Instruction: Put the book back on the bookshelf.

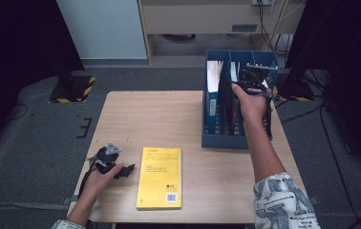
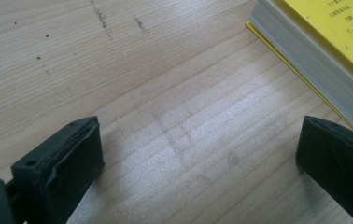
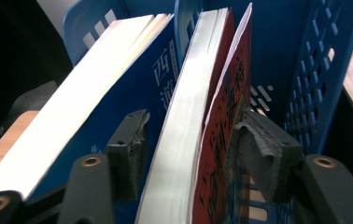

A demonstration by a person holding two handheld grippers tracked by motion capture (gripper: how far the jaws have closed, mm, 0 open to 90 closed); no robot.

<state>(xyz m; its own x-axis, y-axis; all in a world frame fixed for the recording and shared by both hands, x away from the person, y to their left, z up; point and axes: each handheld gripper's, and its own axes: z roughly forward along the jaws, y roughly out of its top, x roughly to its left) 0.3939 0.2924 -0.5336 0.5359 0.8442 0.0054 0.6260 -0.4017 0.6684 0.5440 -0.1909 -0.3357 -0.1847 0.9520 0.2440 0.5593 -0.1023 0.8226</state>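
Reaching into the blue file rack (image 1: 217, 138) at the far right of the table (image 1: 135, 109), the right claw (image 1: 251, 78) straddles a red book (image 3: 221, 126) that stands upright in the rack's middle slot. In the right gripper view its jaws sit on either side of that book: the left pad is apart from the page edge, and the right pad is just beside the red cover, whose outer leaf bows away from the page block. The jaws are parted and not clamped; whether the right pad touches the cover cannot be told. A blue book (image 3: 132, 93) stands in the next slot to the left, leaning slightly, its white page edges up. The rack's perforated blue wall rises to the right of the red book.

On the near left of the table the left claw (image 1: 121, 169) rests low over the wood, held by the left hand (image 1: 103, 175). Its jaws stand wide apart with nothing but bare table between them. A yellow book (image 1: 160, 177) lies flat just to its right, near the table's near edge; in the left gripper view its grey page block sits close beside the right jaw without touching it.
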